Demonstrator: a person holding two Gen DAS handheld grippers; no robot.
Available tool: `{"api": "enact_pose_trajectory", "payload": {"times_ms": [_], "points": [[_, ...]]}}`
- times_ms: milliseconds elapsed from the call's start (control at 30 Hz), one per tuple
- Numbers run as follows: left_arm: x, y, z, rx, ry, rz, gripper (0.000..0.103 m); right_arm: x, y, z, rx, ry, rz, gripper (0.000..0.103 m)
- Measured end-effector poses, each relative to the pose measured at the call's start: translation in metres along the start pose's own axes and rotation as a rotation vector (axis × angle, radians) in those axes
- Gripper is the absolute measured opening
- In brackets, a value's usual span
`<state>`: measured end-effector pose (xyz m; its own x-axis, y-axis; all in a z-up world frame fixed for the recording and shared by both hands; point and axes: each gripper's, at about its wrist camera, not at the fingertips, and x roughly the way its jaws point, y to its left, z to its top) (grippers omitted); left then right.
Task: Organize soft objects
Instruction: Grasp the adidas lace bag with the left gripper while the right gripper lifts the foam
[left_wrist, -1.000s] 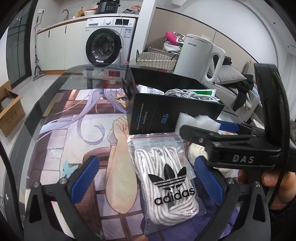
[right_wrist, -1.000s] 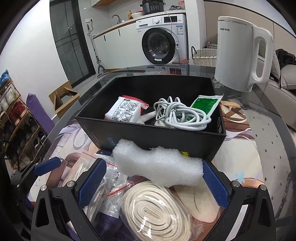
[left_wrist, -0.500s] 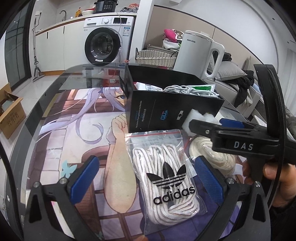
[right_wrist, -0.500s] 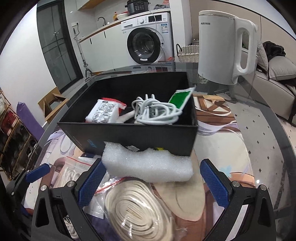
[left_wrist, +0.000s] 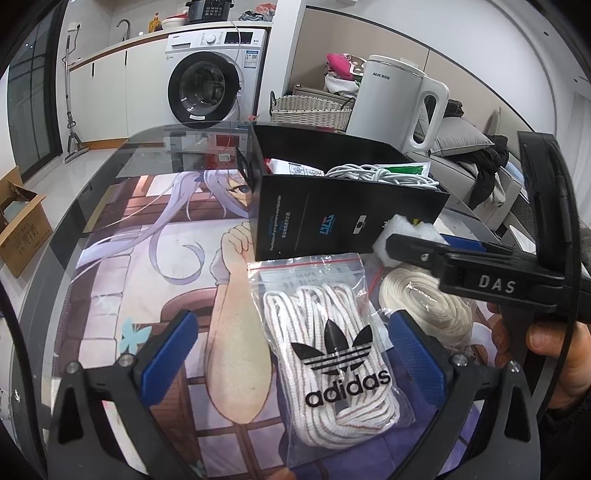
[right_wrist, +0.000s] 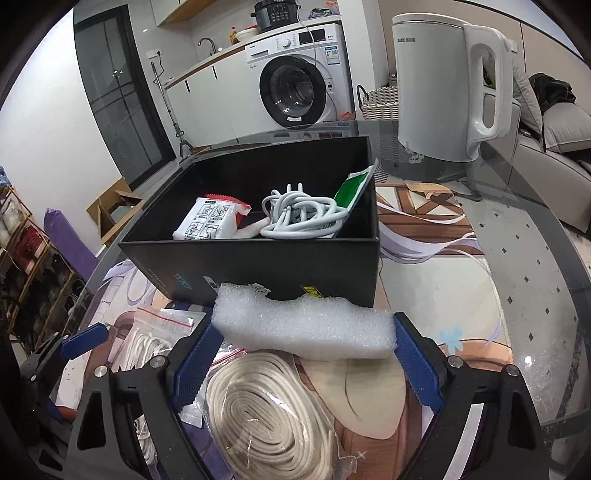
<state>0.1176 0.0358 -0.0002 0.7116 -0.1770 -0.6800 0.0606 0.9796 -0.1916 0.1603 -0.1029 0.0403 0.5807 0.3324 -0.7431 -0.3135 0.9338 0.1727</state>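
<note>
The right hand-held gripper (right_wrist: 303, 363), grasping the foam (right_wrist: 303, 326), has drawn nearer the box (right_wrist: 258, 266); the left hand-held gripper (left_wrist: 291, 354) hangs released.

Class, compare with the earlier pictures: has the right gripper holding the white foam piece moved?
Yes. The right gripper, shut on the white foam piece, has shifted rightward along the black box: the foam now sits by the box's right corner.

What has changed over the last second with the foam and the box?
The right gripper, shut on the foam piece, swung rightward along the black box, no closer to its opening. The left gripper stays open over the bagged laces. Box contents unchanged.
</note>
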Motion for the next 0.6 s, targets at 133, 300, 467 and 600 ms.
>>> {"api": "enact_pose_trajectory", "payload": {"times_ms": [133,300,467,600], "points": [[0.0,-0.001,0.0,0.001,0.002,0.005,0.103,-0.014,-0.009,-0.003,0.01,-0.022,0.02,0.091],[0.003,-0.006,0.0,0.028,0.016,0.026,0.103,-0.03,-0.02,-0.009,0.009,-0.039,0.05,0.091],[0.006,-0.016,-0.001,0.07,0.048,0.064,0.103,-0.042,-0.028,-0.015,0.002,-0.057,0.063,0.091],[0.012,-0.021,-0.001,0.068,0.082,0.094,0.103,-0.046,-0.031,-0.019,-0.002,-0.063,0.071,0.091]]}}
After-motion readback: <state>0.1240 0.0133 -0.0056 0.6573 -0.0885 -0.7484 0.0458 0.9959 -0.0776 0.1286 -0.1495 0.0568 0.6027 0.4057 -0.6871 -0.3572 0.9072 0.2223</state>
